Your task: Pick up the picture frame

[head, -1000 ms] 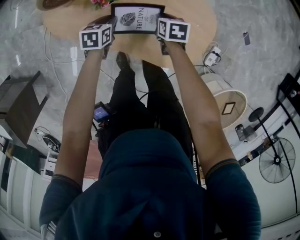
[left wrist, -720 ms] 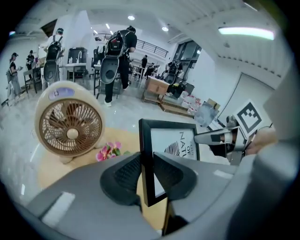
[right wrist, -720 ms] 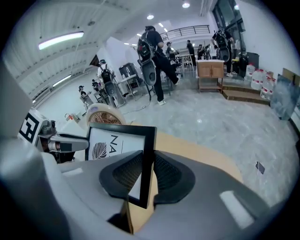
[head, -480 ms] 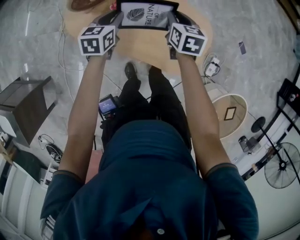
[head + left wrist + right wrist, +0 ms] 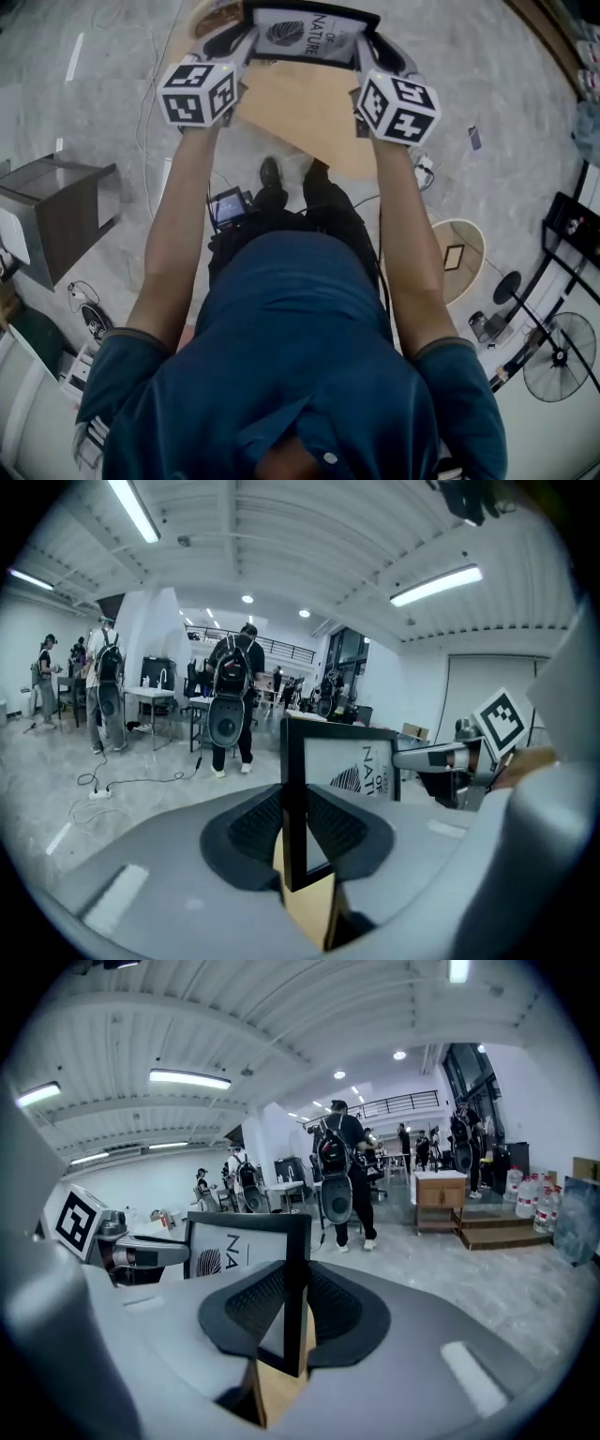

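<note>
The picture frame is black with a white print of a leaf and letters. It hangs upright above the round wooden table, held at both side edges. My left gripper is shut on its left edge, which stands between the dark pads in the left gripper view. My right gripper is shut on the right edge of the frame, which stands between its pads. Each gripper view shows the other gripper across the frame.
On the floor are a grey cabinet at the left, a round white tub and a fan at the right, and cables with a power strip. People with backpacks stand farther off in the hall.
Both grippers and the frame between them have come closer to the head camera, so their cubes look larger. The table has slid lower and to the right in view.
</note>
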`<act>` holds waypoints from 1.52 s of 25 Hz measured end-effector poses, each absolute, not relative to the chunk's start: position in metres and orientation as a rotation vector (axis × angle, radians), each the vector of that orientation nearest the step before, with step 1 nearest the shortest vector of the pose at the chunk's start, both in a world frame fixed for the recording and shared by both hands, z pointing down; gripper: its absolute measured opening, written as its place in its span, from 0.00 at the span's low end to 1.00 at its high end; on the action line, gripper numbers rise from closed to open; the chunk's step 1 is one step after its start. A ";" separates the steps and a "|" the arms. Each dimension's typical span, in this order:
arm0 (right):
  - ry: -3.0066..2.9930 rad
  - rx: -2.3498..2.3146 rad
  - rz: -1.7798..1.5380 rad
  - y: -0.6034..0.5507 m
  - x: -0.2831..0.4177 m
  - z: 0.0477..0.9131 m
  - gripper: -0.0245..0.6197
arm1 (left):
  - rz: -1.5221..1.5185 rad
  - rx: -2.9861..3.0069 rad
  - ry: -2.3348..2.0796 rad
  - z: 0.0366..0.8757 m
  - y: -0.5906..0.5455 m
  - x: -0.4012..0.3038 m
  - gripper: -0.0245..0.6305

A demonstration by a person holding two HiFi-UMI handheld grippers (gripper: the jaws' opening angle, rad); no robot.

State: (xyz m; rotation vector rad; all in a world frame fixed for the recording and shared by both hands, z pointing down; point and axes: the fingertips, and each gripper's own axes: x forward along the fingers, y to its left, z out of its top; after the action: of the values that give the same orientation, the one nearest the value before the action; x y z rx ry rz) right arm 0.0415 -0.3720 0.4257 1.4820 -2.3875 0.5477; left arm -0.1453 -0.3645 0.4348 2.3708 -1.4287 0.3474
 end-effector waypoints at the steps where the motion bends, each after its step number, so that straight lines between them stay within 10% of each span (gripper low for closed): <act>1: -2.406 1.481 0.518 -0.372 0.035 0.410 0.17 | 0.325 2.387 -1.443 0.420 -0.365 -0.152 0.15; 38: -2.785 1.553 -0.156 -0.249 0.004 0.127 0.17 | -0.118 2.875 -1.624 0.145 -0.257 -0.181 0.15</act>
State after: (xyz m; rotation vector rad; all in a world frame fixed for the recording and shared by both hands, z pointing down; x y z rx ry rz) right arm 0.0044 -0.2485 0.1268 1.5526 -2.7847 -0.1559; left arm -0.1811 -0.2575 0.1450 2.8745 -1.6239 -0.1181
